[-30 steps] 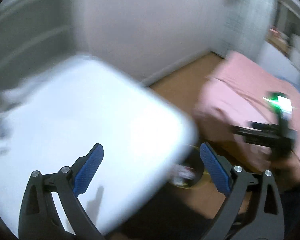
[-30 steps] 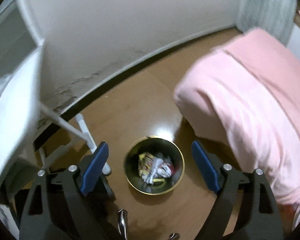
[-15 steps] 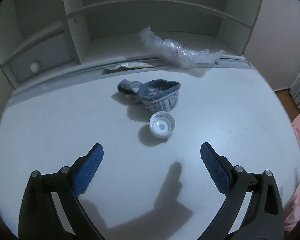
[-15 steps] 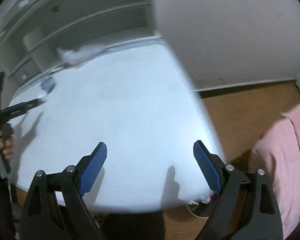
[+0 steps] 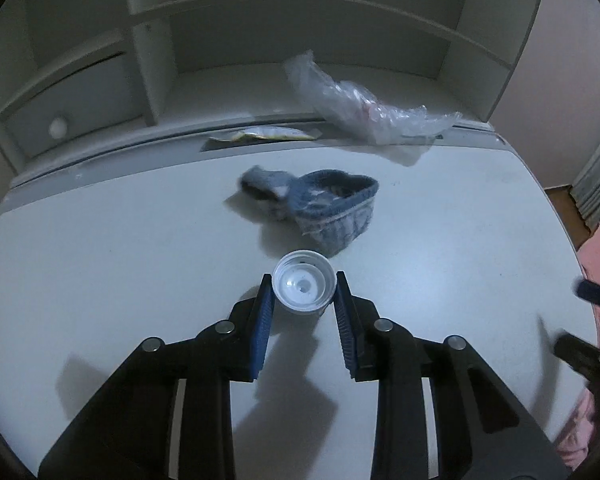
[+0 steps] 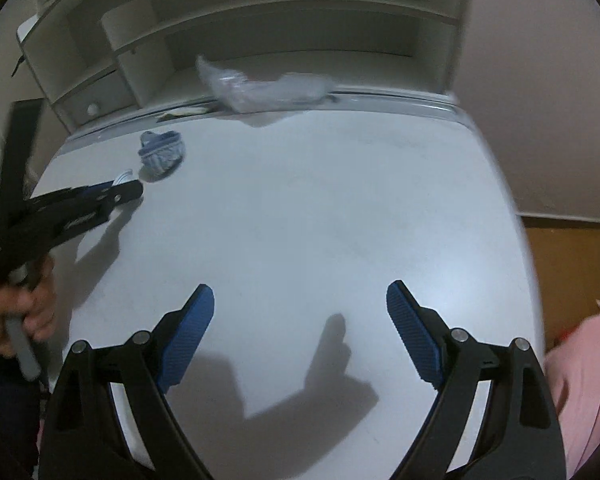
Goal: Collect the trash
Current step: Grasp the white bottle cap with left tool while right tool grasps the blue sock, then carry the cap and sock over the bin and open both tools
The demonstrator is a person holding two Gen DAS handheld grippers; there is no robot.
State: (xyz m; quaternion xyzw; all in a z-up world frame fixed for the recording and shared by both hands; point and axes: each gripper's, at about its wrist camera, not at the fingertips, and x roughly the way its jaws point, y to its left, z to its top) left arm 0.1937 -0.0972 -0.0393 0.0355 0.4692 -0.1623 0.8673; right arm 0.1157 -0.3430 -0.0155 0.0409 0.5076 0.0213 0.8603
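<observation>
We see our left gripper low over the white desk, and its jaws are closing on a white cap. The cap lies open side up on the desk, and the blue pads touch its rim on both sides. Just behind the cap lies a small blue knitted thing; we cannot tell what it is. Further back, at the edge of the shelf unit, there is a crumpled clear plastic bag and, to the left of it, a flat yellowish wrapper.

Our right gripper hovers over a bare part of the desk, well apart from the cap. Its jaws stand wide open and nothing is between them. In the right wrist view the left gripper appears at the left side, with the hand that holds its handle. At the right edge we see a pink cloth and a piece of brown floor.
</observation>
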